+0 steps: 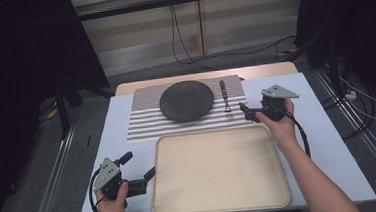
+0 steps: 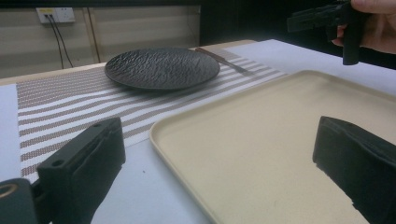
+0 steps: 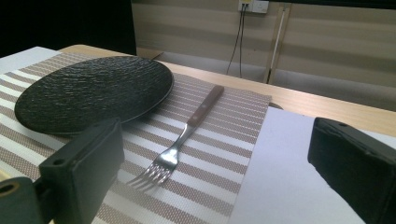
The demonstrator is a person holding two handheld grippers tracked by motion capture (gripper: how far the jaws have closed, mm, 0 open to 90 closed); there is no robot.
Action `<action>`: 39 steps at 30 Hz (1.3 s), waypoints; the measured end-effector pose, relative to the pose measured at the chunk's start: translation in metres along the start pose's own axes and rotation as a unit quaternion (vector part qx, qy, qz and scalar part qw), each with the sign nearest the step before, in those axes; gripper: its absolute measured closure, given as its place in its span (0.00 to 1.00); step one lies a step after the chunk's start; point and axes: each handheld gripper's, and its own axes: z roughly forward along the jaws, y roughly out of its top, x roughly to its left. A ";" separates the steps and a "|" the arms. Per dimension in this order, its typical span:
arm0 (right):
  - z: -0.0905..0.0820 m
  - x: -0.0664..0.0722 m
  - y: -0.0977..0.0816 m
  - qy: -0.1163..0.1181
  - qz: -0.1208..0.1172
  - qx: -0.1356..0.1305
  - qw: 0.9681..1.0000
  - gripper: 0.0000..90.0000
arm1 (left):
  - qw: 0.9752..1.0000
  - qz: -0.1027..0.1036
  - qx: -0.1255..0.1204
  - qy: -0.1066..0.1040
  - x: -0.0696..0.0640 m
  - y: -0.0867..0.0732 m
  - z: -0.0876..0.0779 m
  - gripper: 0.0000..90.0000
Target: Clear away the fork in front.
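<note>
on a white table (image 1: 329, 141), black plate (image 1: 186, 100) and fork (image 1: 225, 100) on a striped placemat (image 1: 142, 120), empty beige tray (image 1: 218, 170) in front, left gripper (image 1: 139, 168) spread beside the tray, right gripper (image 1: 245, 113) spread near the fork

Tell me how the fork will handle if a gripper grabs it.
The fork looks stiff, with a metal neck and tines. It lies flat on the striped placemat, so getting jaws under it may be awkward. The smooth metal could slip; the wooden handle probably grips better.
</note>
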 end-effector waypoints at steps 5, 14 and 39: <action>0.008 -0.002 0.003 -0.003 -0.007 0.006 1.000 0.04 | 1.000 0.000 0.001 0.001 0.000 0.000 -0.001 0.03; 0.021 -0.006 0.004 -0.002 -0.001 0.019 1.000 0.04 | 1.000 0.001 0.004 0.002 -0.001 0.000 -0.001 0.03; 0.051 -0.006 0.008 -0.001 -0.010 0.049 0.999 0.05 | 1.000 -0.001 0.002 -0.001 -0.003 0.001 0.001 0.03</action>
